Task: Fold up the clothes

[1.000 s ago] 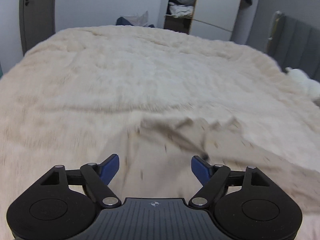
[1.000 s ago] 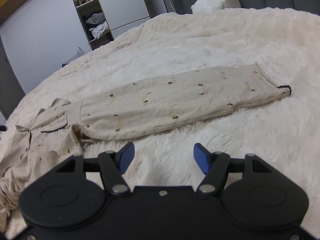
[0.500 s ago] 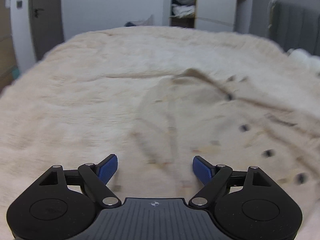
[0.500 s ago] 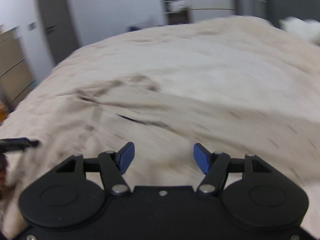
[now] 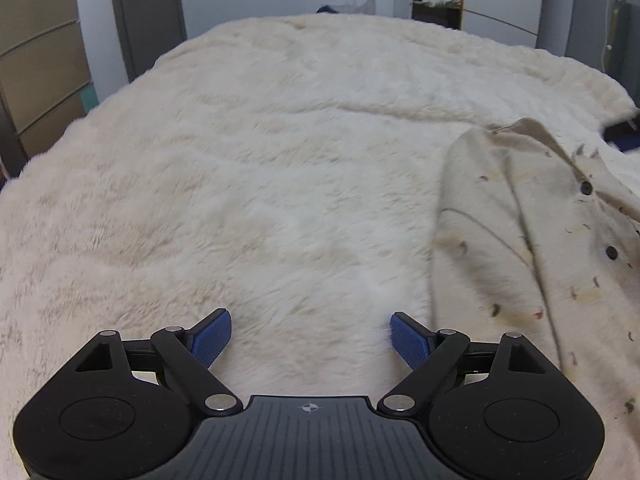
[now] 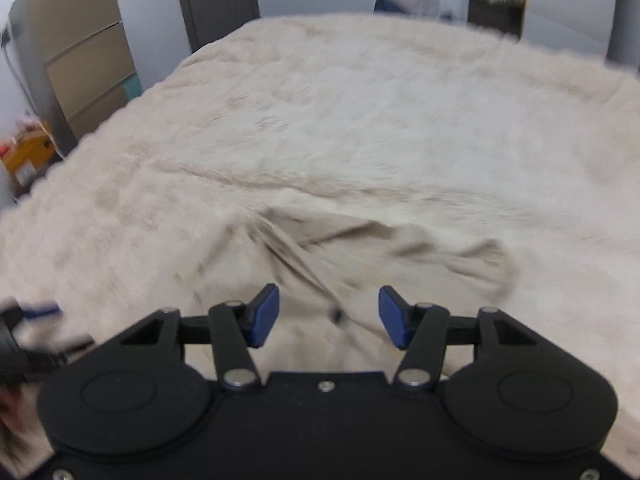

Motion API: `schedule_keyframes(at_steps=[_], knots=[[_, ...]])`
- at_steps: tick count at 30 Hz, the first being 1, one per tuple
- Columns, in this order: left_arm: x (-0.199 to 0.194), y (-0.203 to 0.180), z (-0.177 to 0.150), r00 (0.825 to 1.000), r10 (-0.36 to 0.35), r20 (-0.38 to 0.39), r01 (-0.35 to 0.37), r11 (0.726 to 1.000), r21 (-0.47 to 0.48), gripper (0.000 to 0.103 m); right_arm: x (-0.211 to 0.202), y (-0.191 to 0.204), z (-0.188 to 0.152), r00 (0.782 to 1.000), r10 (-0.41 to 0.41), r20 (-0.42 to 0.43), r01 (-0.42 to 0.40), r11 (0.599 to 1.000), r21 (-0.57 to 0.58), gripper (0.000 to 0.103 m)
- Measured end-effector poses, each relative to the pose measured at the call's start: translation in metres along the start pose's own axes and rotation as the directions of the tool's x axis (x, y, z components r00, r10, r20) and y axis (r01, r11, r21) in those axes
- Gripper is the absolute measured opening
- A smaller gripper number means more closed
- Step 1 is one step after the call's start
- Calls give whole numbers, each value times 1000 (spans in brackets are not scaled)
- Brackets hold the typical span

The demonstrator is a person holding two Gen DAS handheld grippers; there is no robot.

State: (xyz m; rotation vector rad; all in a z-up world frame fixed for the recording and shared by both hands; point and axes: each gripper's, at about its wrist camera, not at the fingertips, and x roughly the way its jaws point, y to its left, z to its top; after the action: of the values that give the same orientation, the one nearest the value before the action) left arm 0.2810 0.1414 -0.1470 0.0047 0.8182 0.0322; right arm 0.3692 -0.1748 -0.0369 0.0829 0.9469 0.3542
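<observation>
We are holding both grippers wide, gripping nothing. Our right gripper (image 6: 328,314) is hanging over the rumpled shirt (image 6: 380,256); our left gripper (image 5: 310,334) is beside the shirt's edge on the furry bed (image 5: 240,160).

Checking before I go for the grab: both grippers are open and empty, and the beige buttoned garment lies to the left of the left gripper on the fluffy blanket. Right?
Not quite. In the left wrist view the beige buttoned garment lies to the right of the left gripper, not the left. The rest stands: the left gripper and the right gripper are both open and empty, over the fluffy blanket.
</observation>
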Motion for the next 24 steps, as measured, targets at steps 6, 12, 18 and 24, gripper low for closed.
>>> schedule_keyframes(at_steps=[6, 12, 18, 24], knots=[[5, 14, 5, 1000, 17, -8, -17, 1000, -5, 84, 74, -45, 49, 984, 114, -136, -57, 929, 366, 54], [17, 24, 6, 999, 16, -33, -18, 999, -46, 84, 116, -53, 48, 976, 88, -201, 6, 904, 428, 53], [16, 26, 4, 999, 1, -37, -3, 998, -57, 84, 150, -53, 43, 978, 80, -193, 27, 869, 494, 32], [14, 26, 3, 999, -5, -36, 3, 998, -56, 84, 133, -42, 74, 991, 29, -134, 29, 909, 416, 3]])
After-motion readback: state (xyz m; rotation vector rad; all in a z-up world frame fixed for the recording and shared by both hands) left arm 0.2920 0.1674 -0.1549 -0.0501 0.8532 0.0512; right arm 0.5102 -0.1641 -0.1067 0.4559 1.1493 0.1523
